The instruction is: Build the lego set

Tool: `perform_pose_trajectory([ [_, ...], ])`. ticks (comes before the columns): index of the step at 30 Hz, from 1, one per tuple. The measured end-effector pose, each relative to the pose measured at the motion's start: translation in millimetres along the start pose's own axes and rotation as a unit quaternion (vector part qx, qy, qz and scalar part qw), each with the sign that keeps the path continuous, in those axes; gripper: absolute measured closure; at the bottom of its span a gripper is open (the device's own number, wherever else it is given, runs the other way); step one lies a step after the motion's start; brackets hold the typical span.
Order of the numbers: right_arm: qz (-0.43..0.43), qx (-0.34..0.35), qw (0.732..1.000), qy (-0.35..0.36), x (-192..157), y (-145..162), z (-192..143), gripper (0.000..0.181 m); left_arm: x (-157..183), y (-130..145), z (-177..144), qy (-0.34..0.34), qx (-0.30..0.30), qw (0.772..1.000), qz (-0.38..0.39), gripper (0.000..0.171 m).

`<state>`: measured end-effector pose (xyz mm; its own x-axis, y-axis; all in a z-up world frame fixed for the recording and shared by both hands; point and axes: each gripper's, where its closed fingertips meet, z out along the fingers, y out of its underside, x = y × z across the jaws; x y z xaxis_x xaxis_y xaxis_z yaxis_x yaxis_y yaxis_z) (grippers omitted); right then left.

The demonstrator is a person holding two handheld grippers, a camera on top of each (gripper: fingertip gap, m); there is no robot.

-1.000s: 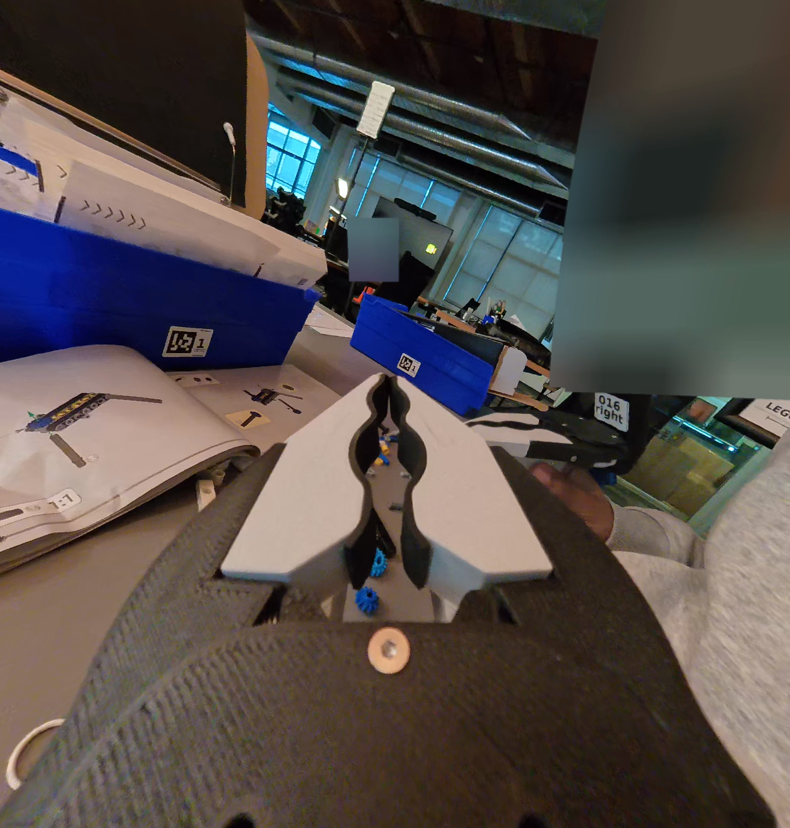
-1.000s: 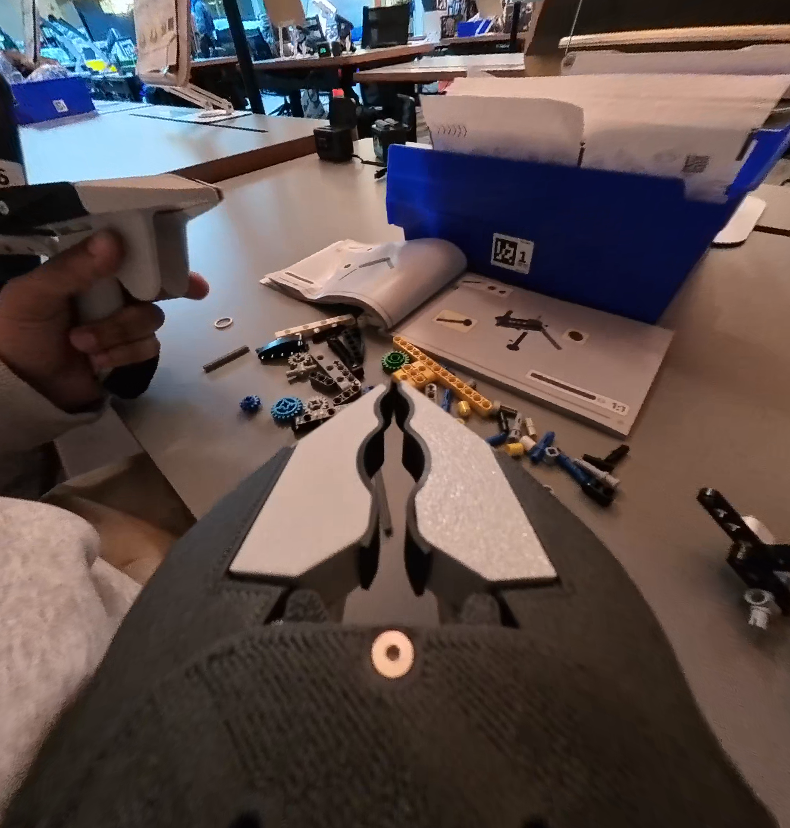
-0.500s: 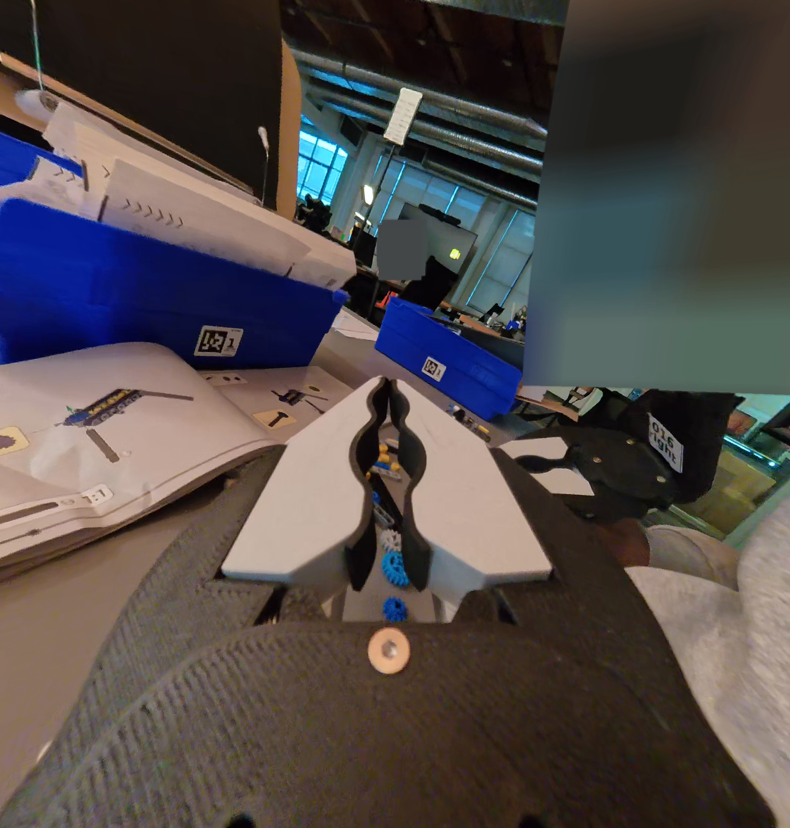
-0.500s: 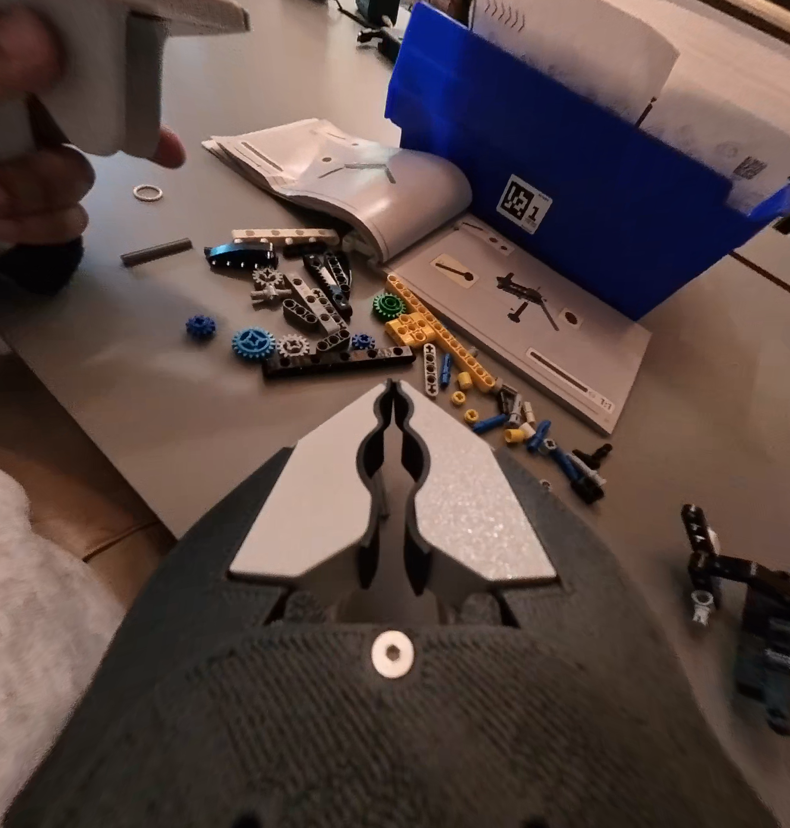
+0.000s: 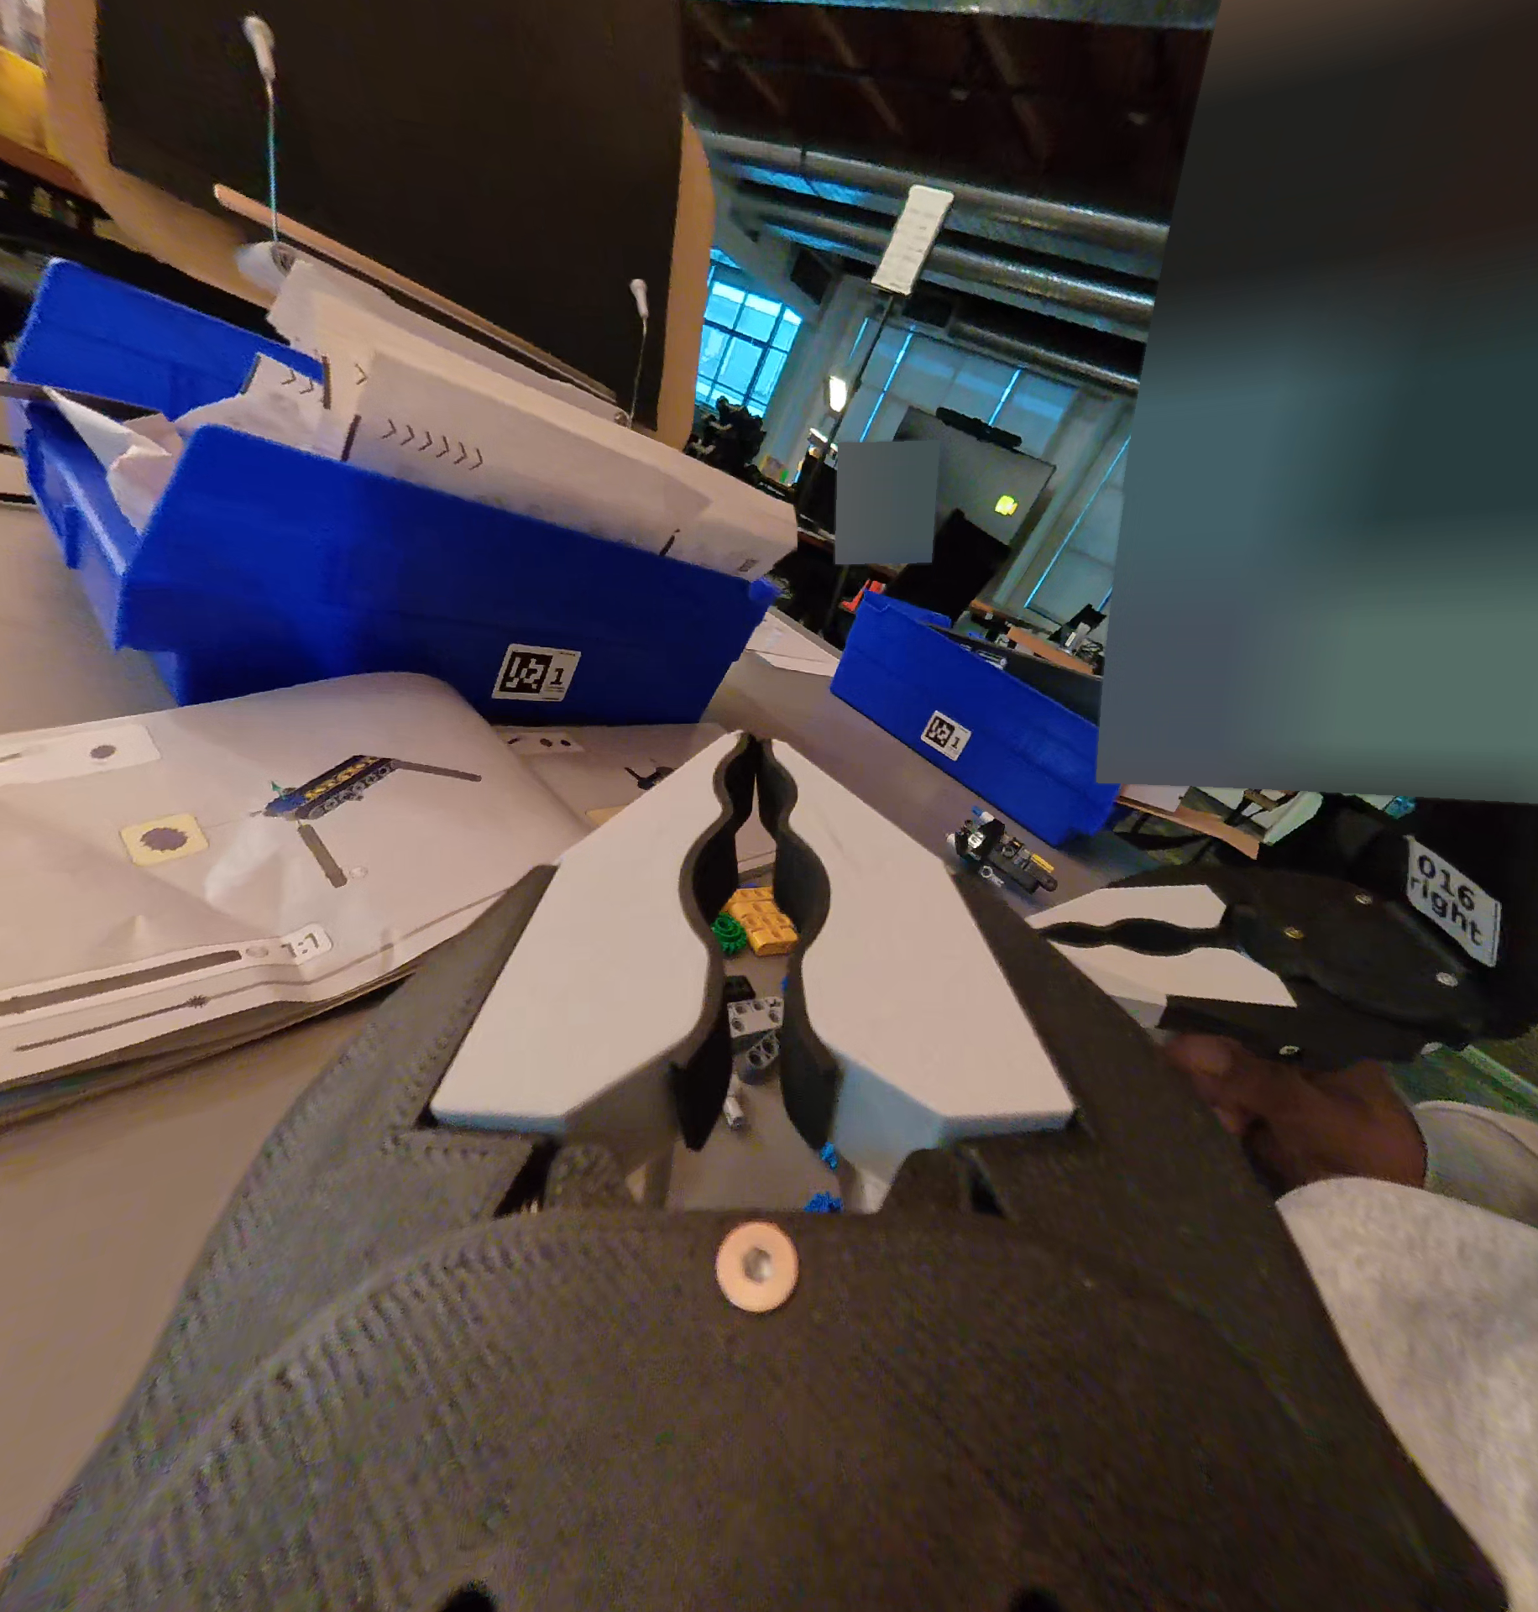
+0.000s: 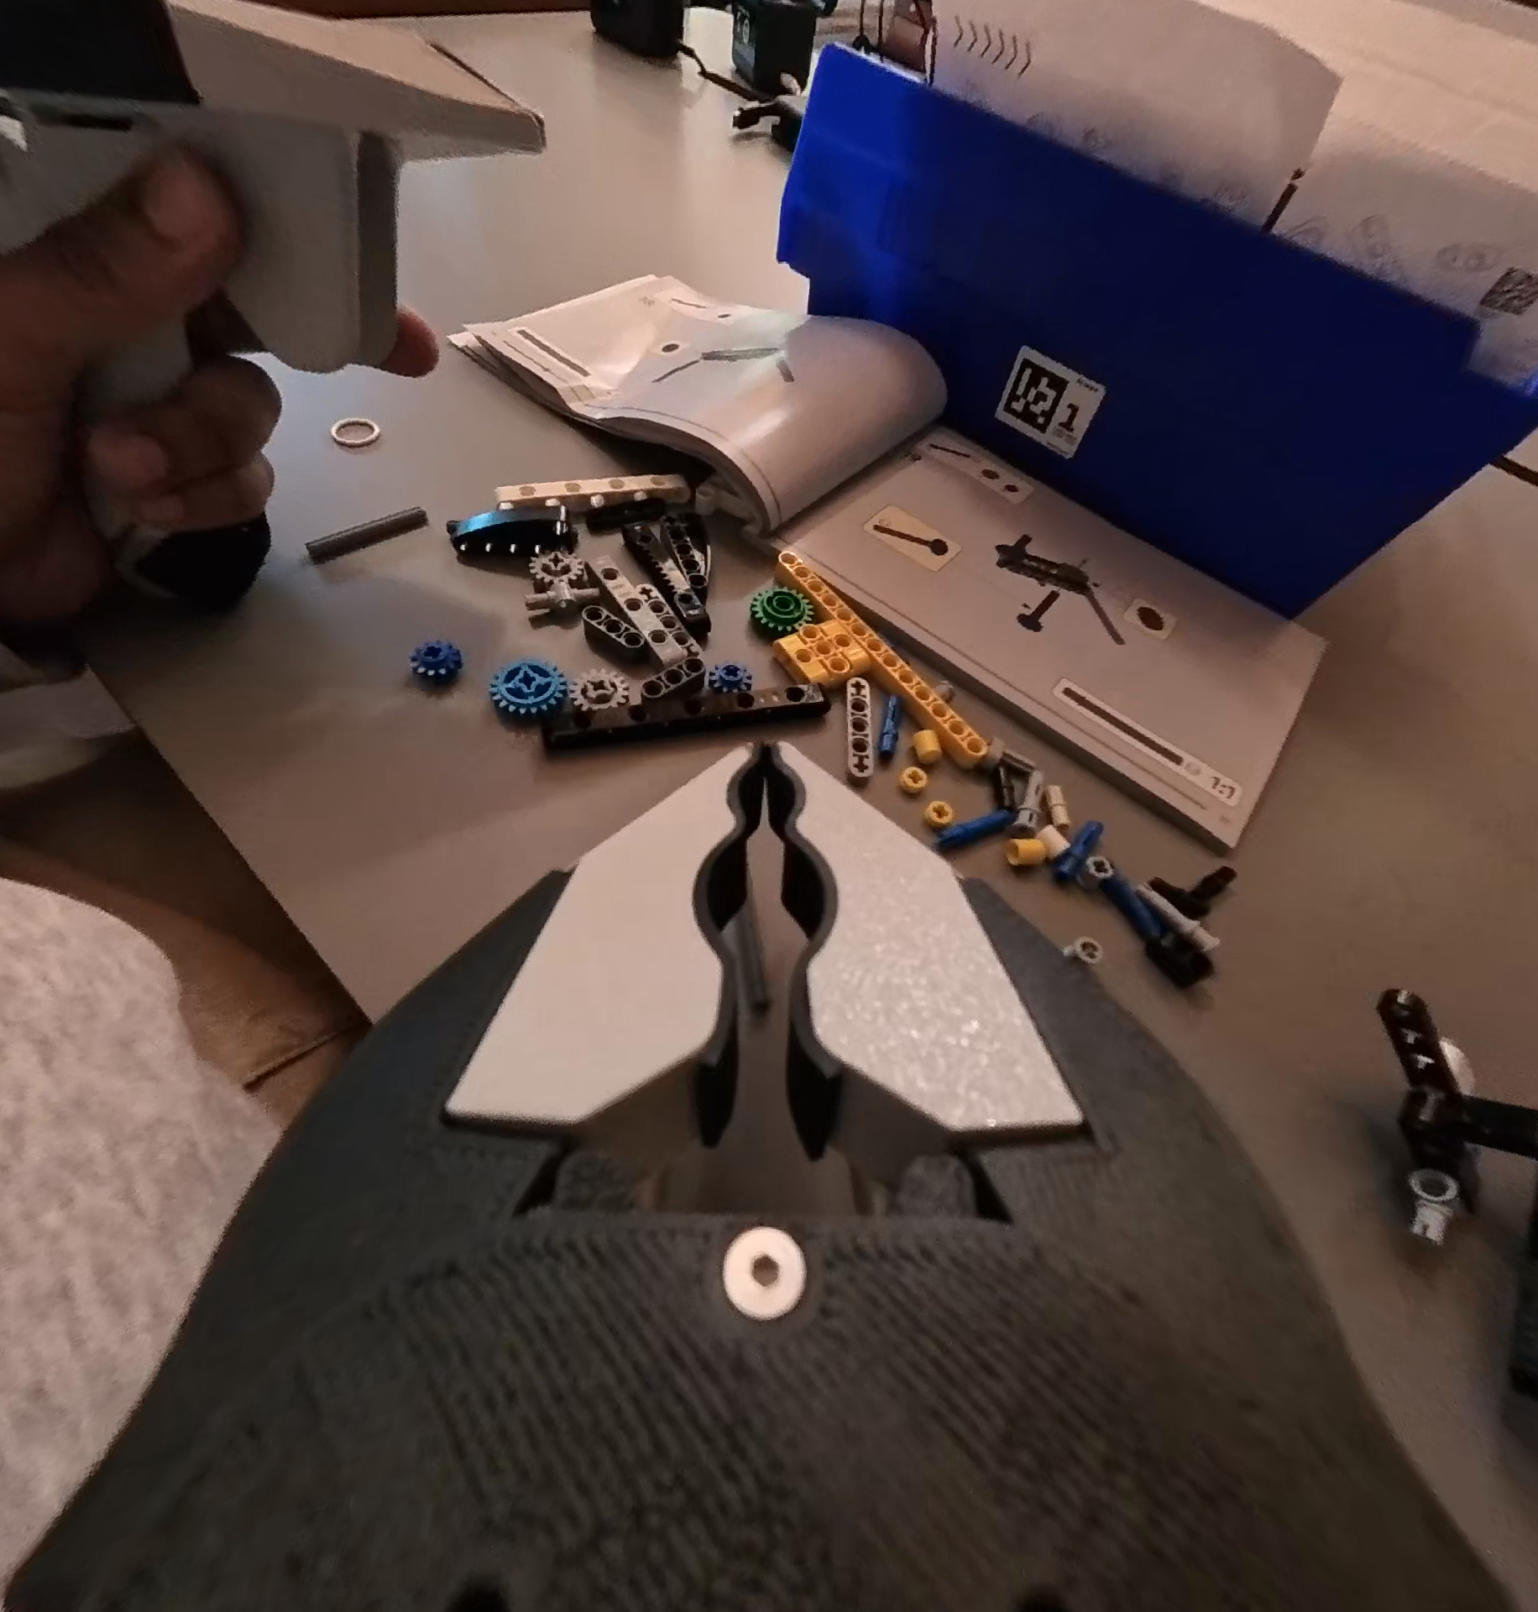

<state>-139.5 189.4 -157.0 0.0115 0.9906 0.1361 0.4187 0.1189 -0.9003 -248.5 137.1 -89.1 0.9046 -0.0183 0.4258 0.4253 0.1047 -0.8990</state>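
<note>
While the left gripper point(image 5: 755, 750) hovers low over the grey table point(image 6: 329, 768), its fingers are pressed together at the tips and hold nothing; through the gap behind them show a green gear point(image 5: 729, 935) and a yellow beam point(image 5: 767, 918). At its 10 o'clock lies the open instruction booklet point(image 5: 181, 837), with a blue bin point(image 5: 382, 593) stuffed with paper behind it. At 2 o'clock a small dark lego assembly point(image 5: 1001, 859) rests on the table, and at 3 o'clock the other gripper is held in a hand.

In the right wrist view, a dark grey axle point(image 6: 364, 532) and a white ring point(image 6: 355, 431) lie at 10 o'clock. The loose lego parts spread from 11 to 1 o'clock: blue gears point(image 6: 528, 687), a long black beam point(image 6: 687, 713), then blue pins point(image 6: 973, 829). The right gripper point(image 6: 767, 757) has its fingers nearly closed on a thin grey axle point(image 6: 753, 959), which runs along the slot between them. At 3 o'clock stands a black partly built assembly point(image 6: 1446, 1108).
</note>
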Motion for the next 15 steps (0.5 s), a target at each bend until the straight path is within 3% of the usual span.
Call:
perform_pose_trajectory([
  [15,0.029,0.002,1.000,-0.011,1.6,-1.0,-0.5,0.181,-1.0,0.4,0.3,0.008,-0.003,1.000,-0.016,0.171],
])
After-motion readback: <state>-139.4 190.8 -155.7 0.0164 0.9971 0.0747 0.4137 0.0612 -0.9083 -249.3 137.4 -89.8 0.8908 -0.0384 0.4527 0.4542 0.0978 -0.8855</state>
